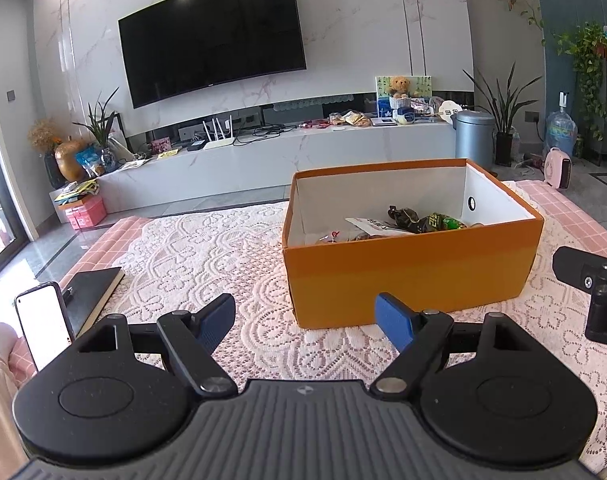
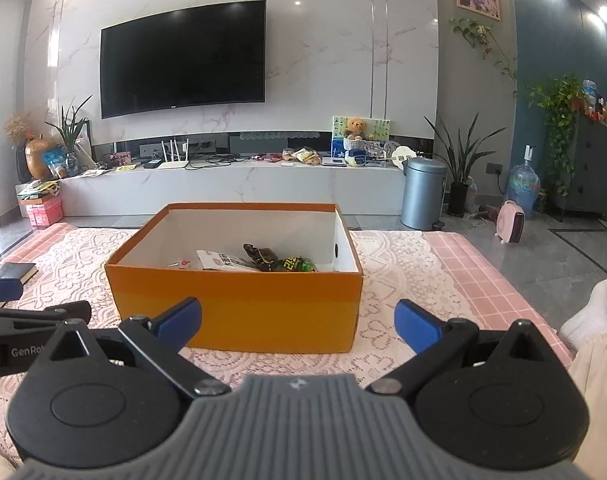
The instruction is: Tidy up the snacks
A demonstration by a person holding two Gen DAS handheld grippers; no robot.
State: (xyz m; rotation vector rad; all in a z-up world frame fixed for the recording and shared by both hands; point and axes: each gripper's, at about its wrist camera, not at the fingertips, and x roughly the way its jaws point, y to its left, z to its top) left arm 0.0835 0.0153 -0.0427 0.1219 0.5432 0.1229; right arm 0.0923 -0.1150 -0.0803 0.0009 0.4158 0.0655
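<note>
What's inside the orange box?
The orange box holds snack packets: one white, one dark, one green. Its front wall hides whatever lies lower down.

1. The box (image 2: 239, 304) sits on the tabletop (image 2: 403, 280), at 12 o'clock.
2. Snack packets (image 2: 263, 262) lie inside it.
3. A book (image 1: 91, 292) lies at 9 o'clock.
4. A phone (image 1: 43, 328) stands before the book.
</note>
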